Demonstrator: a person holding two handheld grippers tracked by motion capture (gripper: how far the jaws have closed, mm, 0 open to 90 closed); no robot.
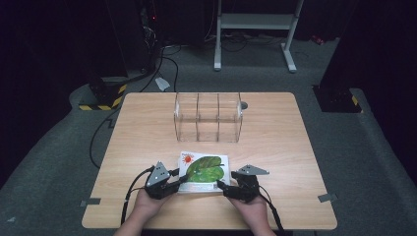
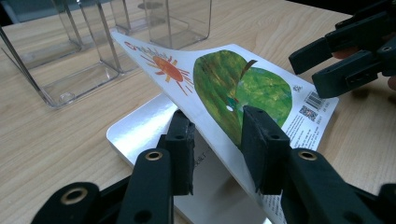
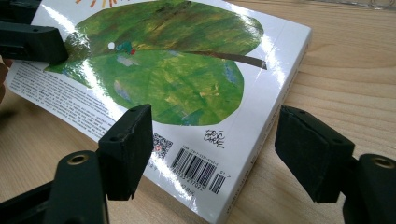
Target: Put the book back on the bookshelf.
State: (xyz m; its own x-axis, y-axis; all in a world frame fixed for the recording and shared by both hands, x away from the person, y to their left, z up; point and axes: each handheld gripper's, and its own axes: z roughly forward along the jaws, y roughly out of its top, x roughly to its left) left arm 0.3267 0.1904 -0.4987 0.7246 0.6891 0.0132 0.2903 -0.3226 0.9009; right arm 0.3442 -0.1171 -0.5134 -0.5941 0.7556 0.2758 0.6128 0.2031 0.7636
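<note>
Two black two-jaw tools at the near edge of a light wooden tabletop (image 1: pixel 275 147), one per hand. Left tool (image 2: pixel 224 140): jaws clamped on the lifted back cover (image 2: pixel 233 88) of a thin white picture book with a green leaf and orange sun (image 1: pixel 203 171); the cover tilts up from the white page beneath. Right tool (image 3: pixel 219 149): jaws spread wide, astride the book's near corner by the barcode, pads clear of it. Book: flat on the tabletop between both tools, near the person's side. Clear plastic organiser with three compartments (image 1: pixel 208 117): upright beyond the book, well apart from it, toward the far edge.
</note>
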